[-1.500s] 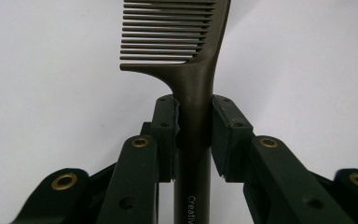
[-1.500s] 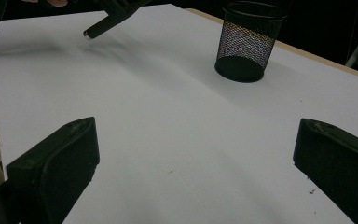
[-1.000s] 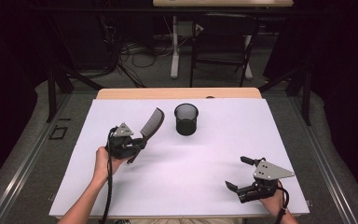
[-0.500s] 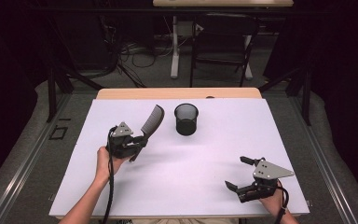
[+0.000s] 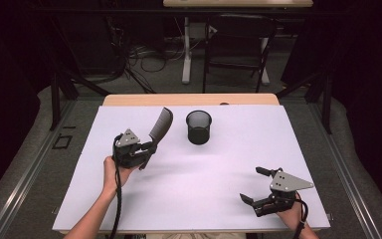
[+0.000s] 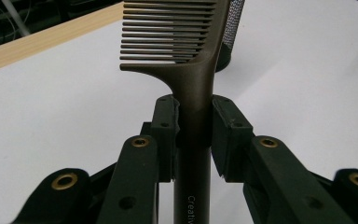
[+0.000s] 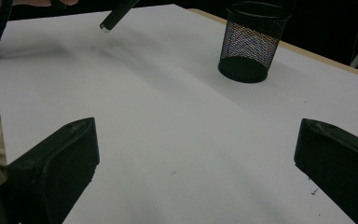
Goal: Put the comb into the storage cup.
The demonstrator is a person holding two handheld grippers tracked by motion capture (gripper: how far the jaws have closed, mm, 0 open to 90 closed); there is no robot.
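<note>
Comb (image 5: 160,125) clamped by its handle in the left gripper (image 5: 148,147), raised beside the mesh cup (image 5: 199,127); right gripper (image 5: 259,185) rests open-jawed and empty; next, likely tipping the comb into the cup.

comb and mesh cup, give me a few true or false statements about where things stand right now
1. The left tongs are shut on the comb by its handle. True.
2. The comb's teeth are already inside the mesh cup. False: the comb is held in the air to the left of the cup, outside it.
3. The right tongs stand open with nothing between them. True.
4. The mesh cup lies tipped on its side. False: it stands upright on the white table cover.
5. The right tongs grip the cup's rim. False: they are near the front right corner, well apart from the cup.
</note>
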